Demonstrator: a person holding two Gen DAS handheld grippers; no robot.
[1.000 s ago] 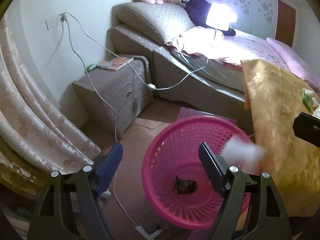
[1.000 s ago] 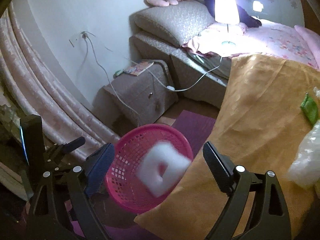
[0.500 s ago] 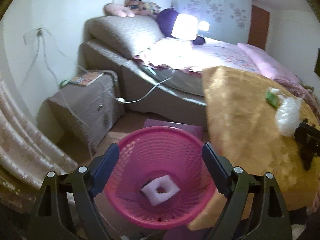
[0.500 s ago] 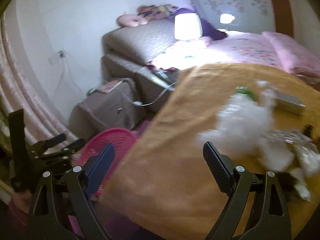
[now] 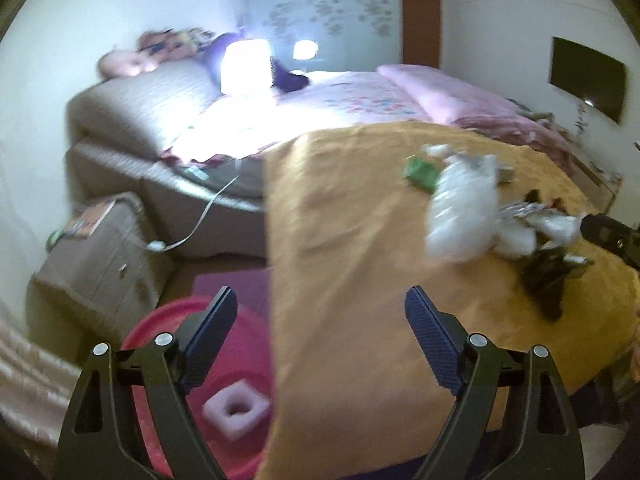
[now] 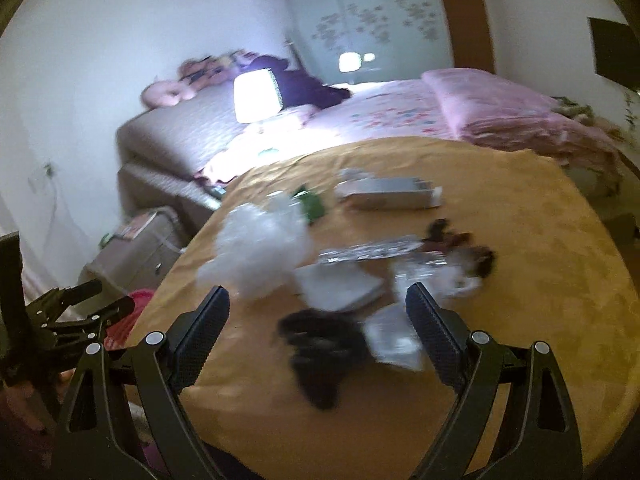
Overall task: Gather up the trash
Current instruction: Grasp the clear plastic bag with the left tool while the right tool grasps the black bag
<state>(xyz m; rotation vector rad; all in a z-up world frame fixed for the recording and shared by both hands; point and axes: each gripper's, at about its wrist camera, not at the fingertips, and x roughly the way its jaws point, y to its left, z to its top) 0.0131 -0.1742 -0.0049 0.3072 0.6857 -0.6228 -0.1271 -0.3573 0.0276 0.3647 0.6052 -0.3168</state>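
Observation:
A pink basket (image 5: pixel 168 332) stands on the floor at the table's left edge, with a white foam square (image 5: pixel 235 414) inside. My left gripper (image 5: pixel 320 332) is open and empty above the basket and table edge. My right gripper (image 6: pixel 318 328) is open and empty over the trash on the gold tablecloth (image 6: pixel 540 280): a crumpled clear plastic bag (image 6: pixel 260 252), a black scrap (image 6: pixel 320 352), white packaging (image 6: pixel 340 288), a foil wrapper (image 6: pixel 368 254), a green packet (image 6: pixel 310 204) and a grey box (image 6: pixel 388 196). The plastic bag also shows in the left wrist view (image 5: pixel 464 212).
A bed (image 5: pixel 320 100) with pink covers and a lit lamp (image 5: pixel 246 66) stands behind the table. A bedside cabinet (image 5: pixel 100 256) with a cable is at the left. A curtain (image 5: pixel 28 392) hangs at the lower left. My left gripper shows in the right wrist view (image 6: pixel 80 308).
The white foam square left my right gripper and dropped into the pink basket. Both grippers swung right, from the basket toward the table; the right one now faces the trash pile.

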